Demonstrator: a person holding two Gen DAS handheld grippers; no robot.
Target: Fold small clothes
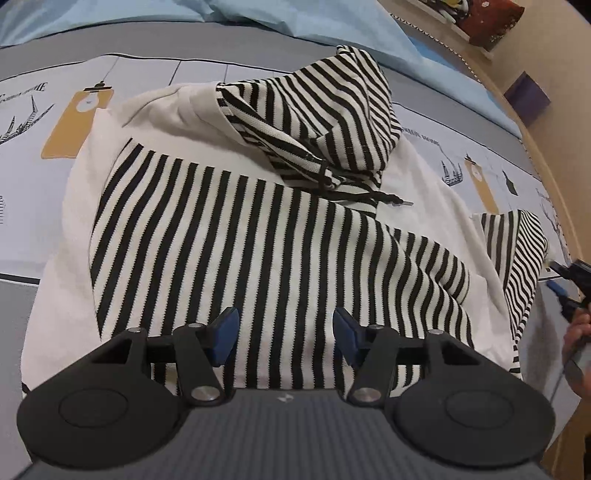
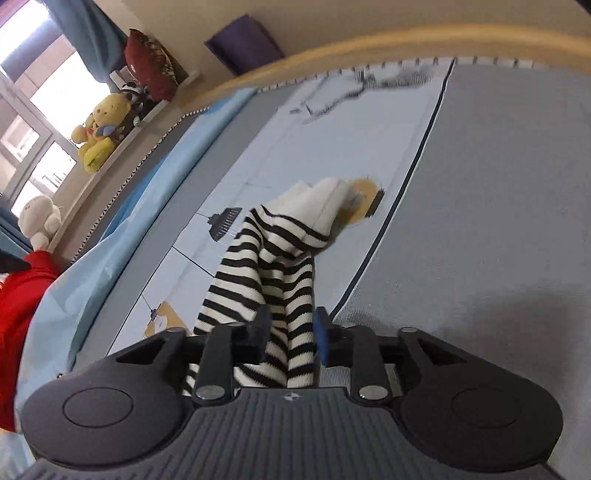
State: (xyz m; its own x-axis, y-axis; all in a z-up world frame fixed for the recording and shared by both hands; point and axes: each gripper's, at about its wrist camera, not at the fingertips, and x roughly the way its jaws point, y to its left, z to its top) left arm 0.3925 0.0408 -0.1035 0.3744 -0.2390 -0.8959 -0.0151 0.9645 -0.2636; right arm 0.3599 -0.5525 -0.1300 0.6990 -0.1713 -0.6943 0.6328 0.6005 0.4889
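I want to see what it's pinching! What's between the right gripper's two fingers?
A bunched striped sleeve of the hoodie sits between the right gripper fingers, pinched tight. The right wrist view shows it.

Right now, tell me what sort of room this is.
Most likely a bedroom: a striped hoodie lies on a bed's printed cover, beside a light blue pillow, with a yellow plush bear on the window ledge.
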